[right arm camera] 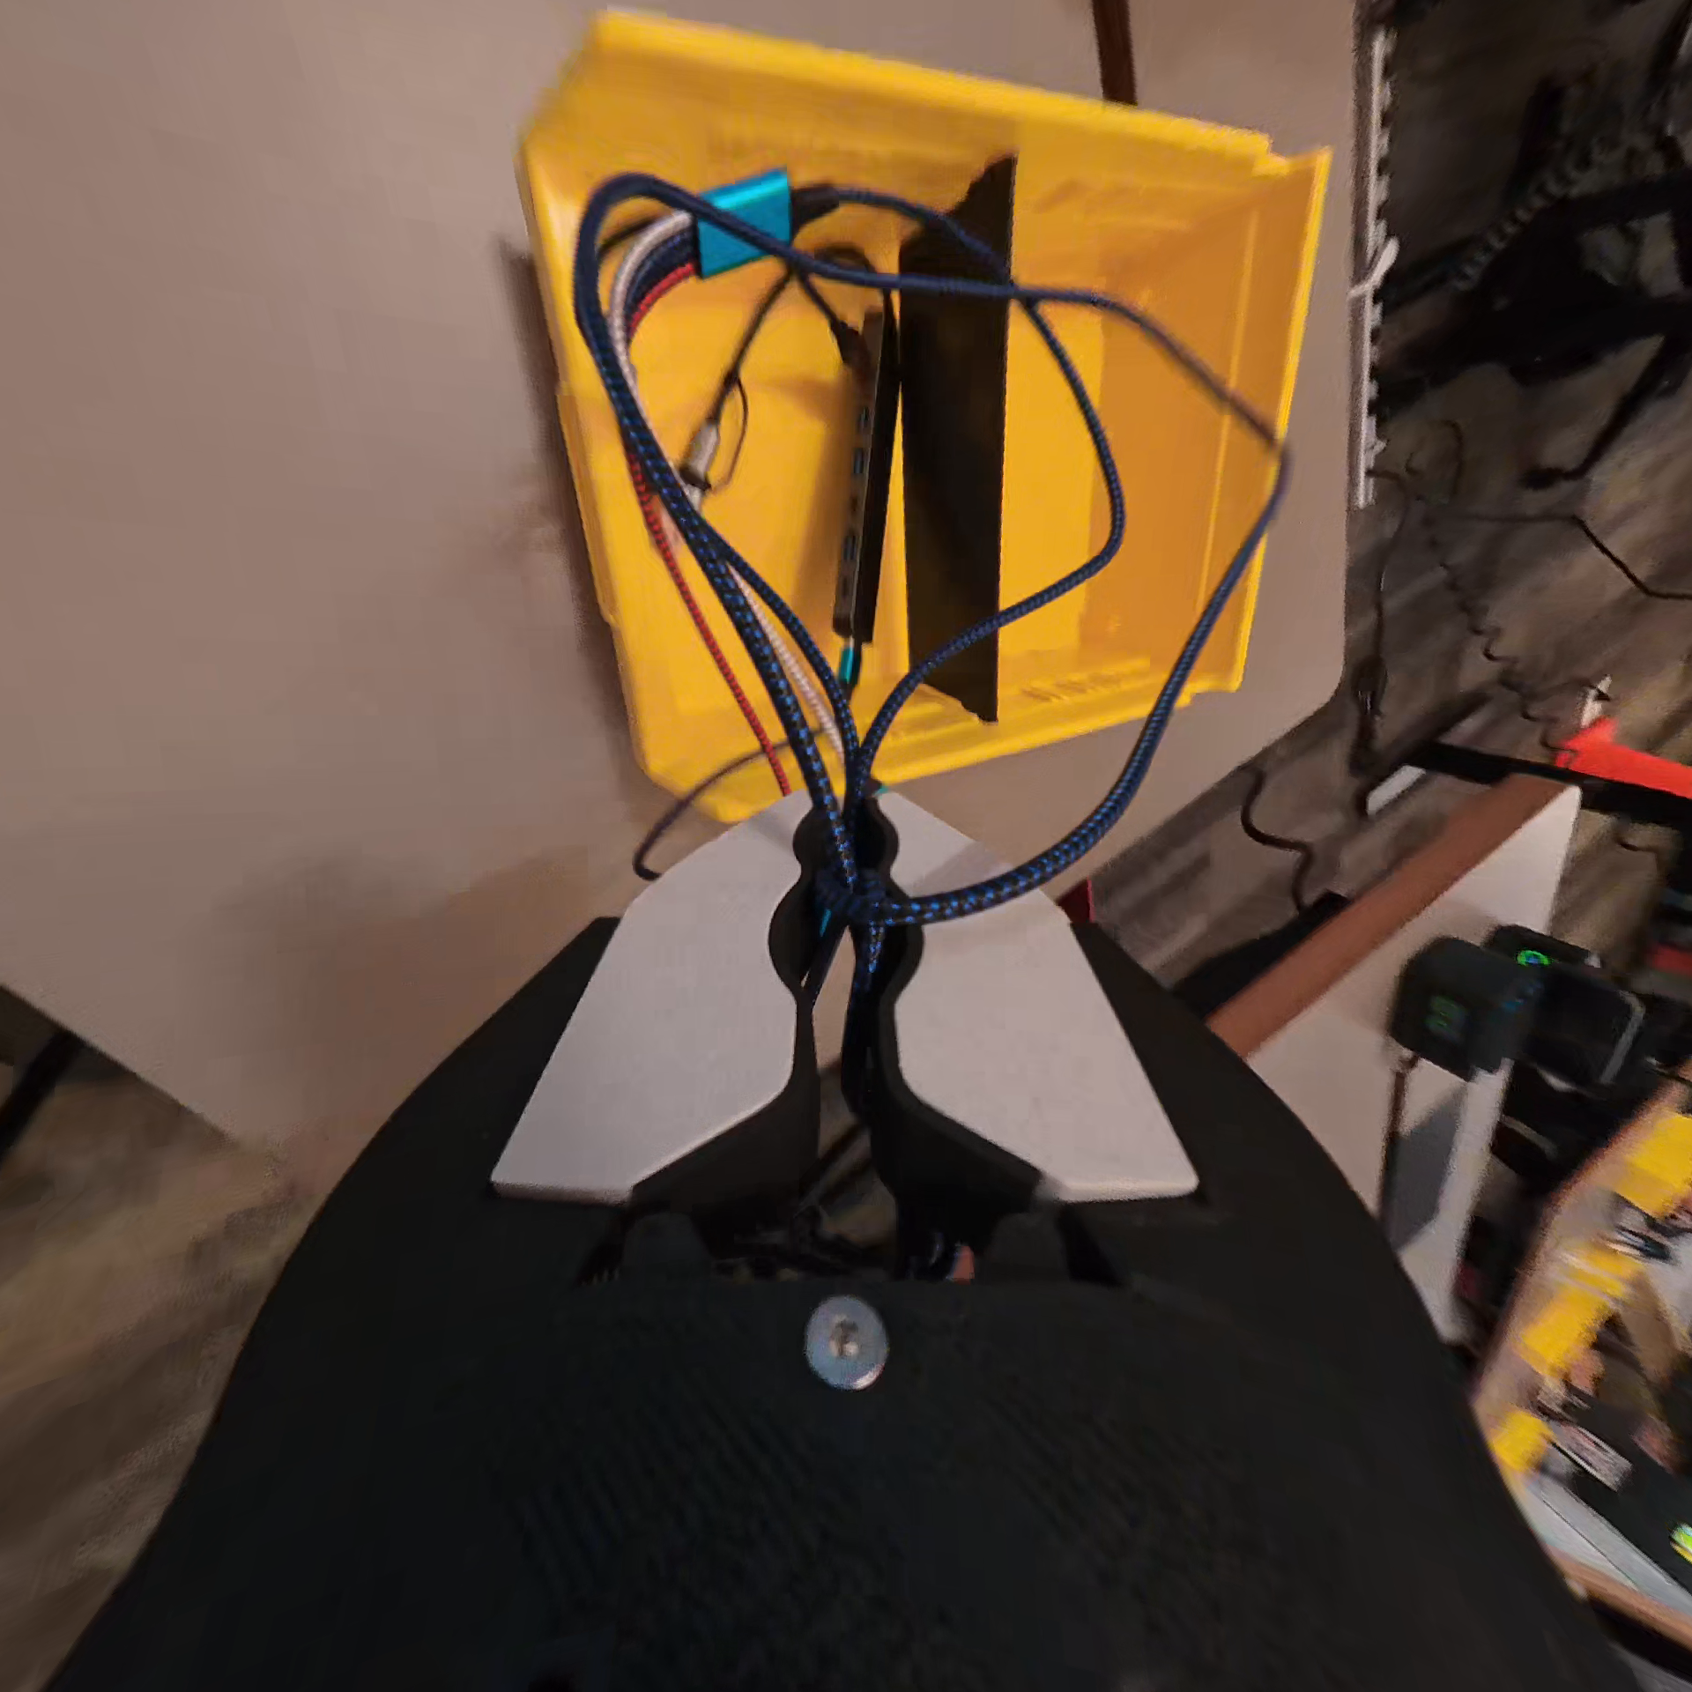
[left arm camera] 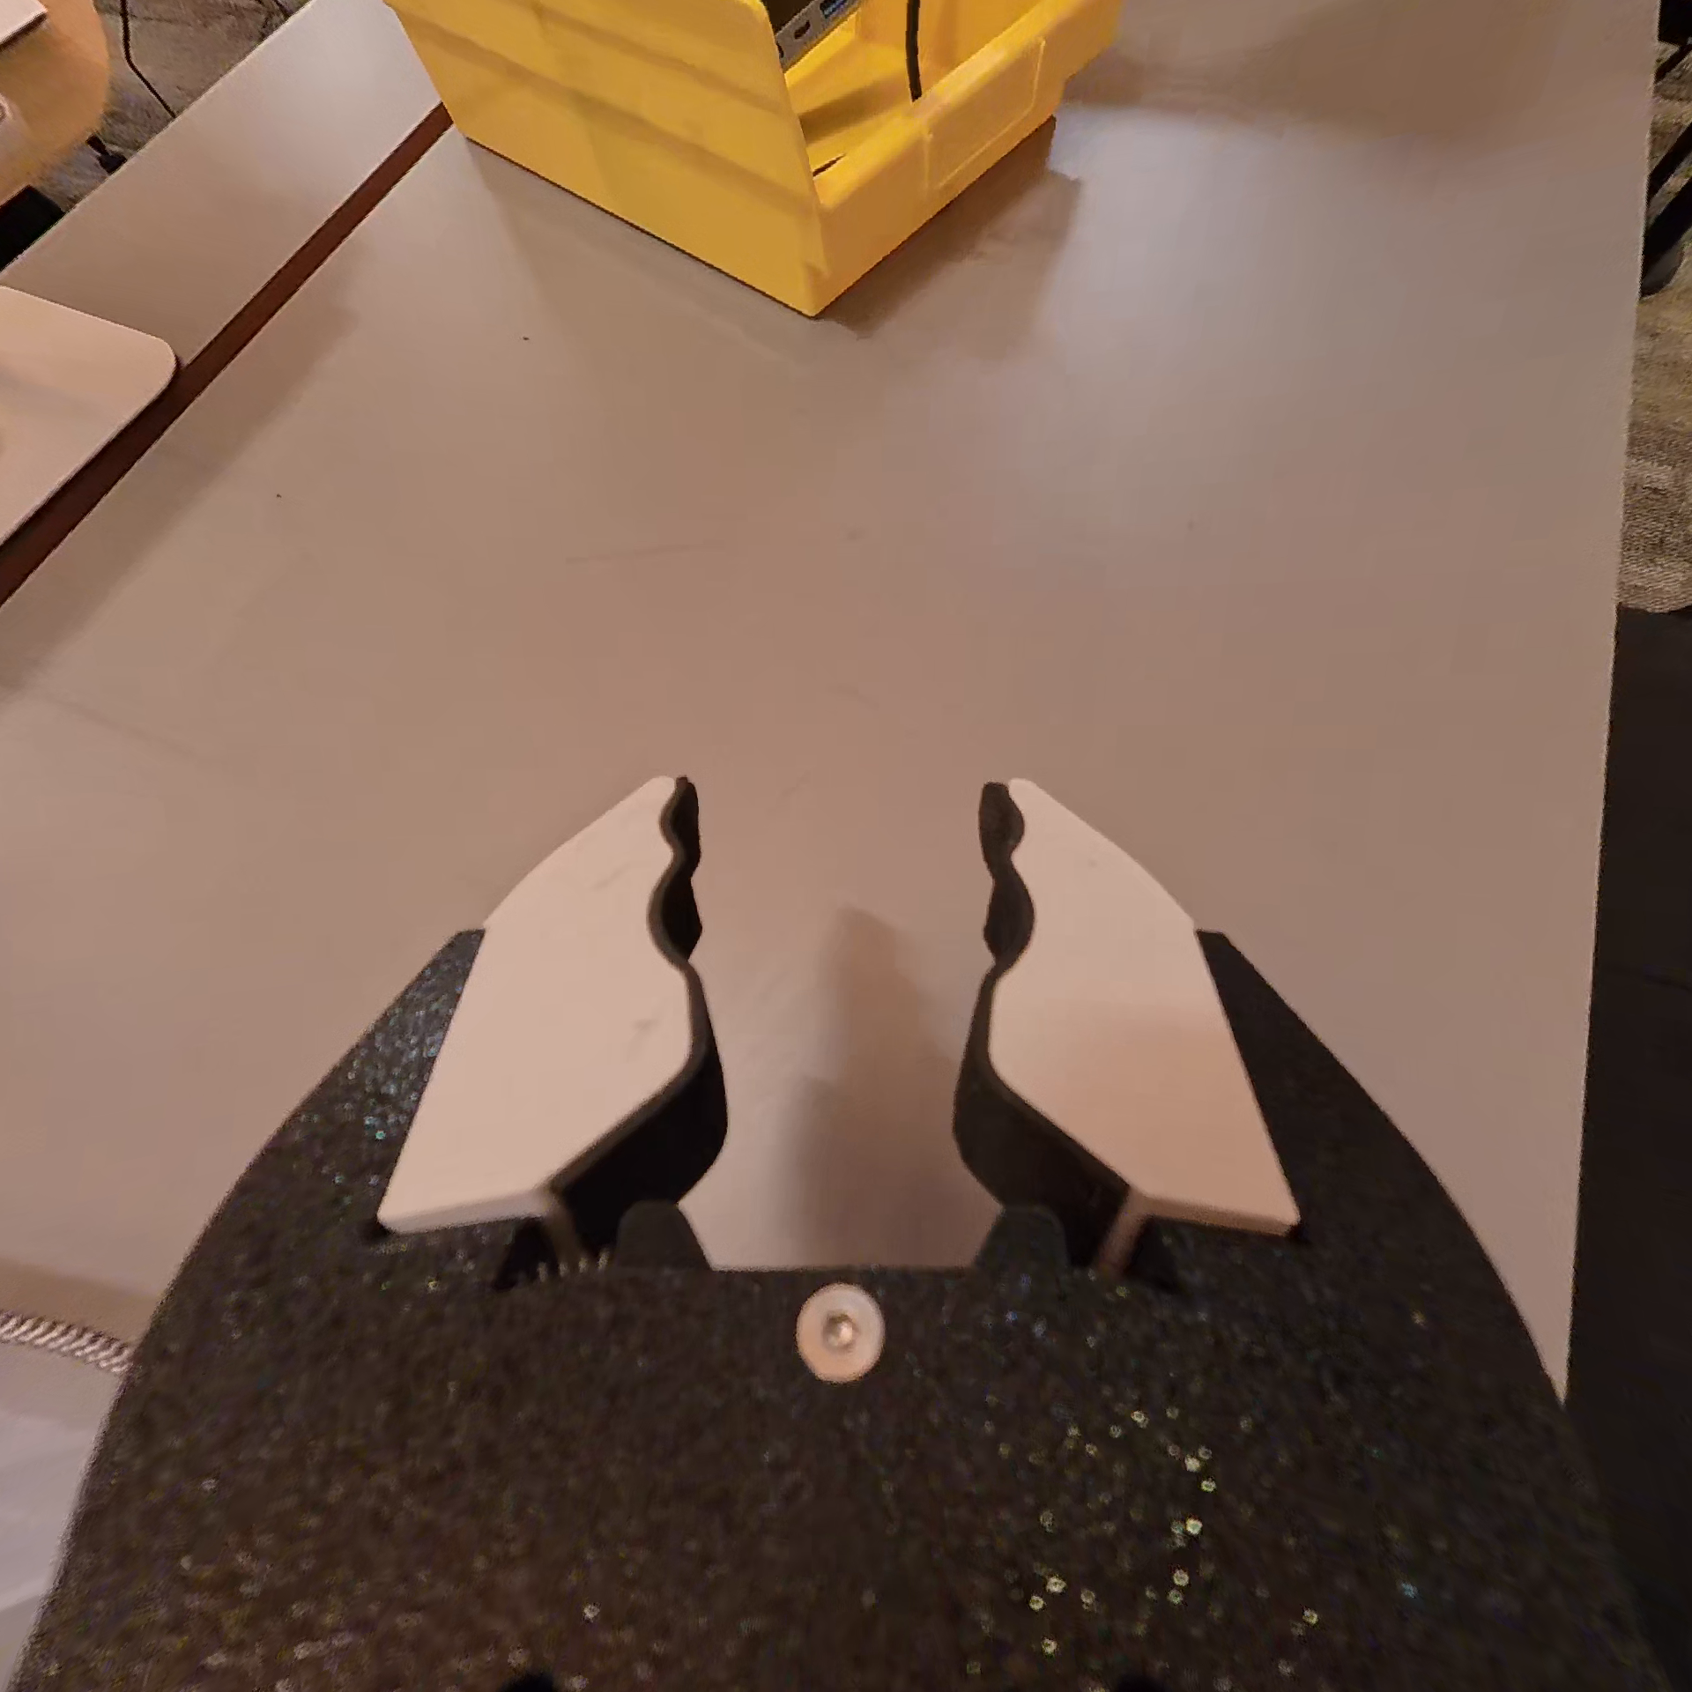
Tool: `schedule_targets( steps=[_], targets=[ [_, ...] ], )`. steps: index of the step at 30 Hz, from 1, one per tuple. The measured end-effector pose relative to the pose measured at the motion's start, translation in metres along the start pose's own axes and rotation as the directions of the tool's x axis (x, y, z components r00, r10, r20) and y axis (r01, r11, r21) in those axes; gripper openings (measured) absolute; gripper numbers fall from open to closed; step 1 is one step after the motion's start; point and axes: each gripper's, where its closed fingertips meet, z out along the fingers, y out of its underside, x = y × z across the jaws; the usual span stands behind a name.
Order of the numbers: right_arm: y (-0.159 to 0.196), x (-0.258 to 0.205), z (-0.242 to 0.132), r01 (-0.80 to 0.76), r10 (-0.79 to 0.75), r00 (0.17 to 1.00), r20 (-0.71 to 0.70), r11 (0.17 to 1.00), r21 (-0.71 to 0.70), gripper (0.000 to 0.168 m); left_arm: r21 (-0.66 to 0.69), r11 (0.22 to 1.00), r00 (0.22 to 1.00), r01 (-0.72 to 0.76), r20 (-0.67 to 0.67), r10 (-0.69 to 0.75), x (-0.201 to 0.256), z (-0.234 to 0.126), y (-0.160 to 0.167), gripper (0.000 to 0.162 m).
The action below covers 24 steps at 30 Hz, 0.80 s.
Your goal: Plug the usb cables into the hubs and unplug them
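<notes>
Yellow bin (right arm camera: 1181, 385) on grey table (left arm camera: 916, 549), black divider (right arm camera: 957, 439) inside

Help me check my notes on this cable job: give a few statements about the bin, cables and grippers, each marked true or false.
1. The right gripper is shut on a bunch of blue braided cables. True.
2. The left gripper holds a cable. False: its fingers are apart and empty, over the bare table.
3. The bin is yellow. True.
4. The bin has no divider. False: a black divider stands in it.
5. A dark hub lies beside the divider. True.
</notes>
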Motion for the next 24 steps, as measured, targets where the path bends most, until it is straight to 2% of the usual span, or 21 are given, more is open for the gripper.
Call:
schedule_targets(
  steps=[6,10,13,17,24],
  targets=[
    [0.001,0.022,0.028,0.225,-0.249,0.966,-0.075,0.945,-0.235,0.007,-0.016,1.000,1.000,0.005,-0.004,-0.005,-0.001,0.004,0.004,0.059],
    [-0.006,0.011,0.051,0.423,-0.450,0.893,0.006,0.835,-0.351,0.007,-0.026,1.000,1.000,0.013,-0.009,-0.013,-0.001,0.007,0.008,0.059],
    [-0.015,0.005,0.071,0.495,-0.514,0.856,0.058,0.779,-0.384,0.007,-0.033,0.999,1.000,0.022,-0.017,-0.022,-0.001,0.011,0.011,0.059],
    [-0.022,0.012,0.101,0.429,-0.437,0.897,0.063,0.831,-0.354,0.007,-0.052,0.998,0.999,0.020,-0.025,-0.021,0.001,0.016,0.015,0.059],
    [-0.027,0.014,0.147,0.124,-0.118,0.992,0.049,0.981,-0.146,0.006,-0.056,0.998,0.999,0.024,-0.035,-0.026,0.001,0.019,0.017,0.059]
  ],
)
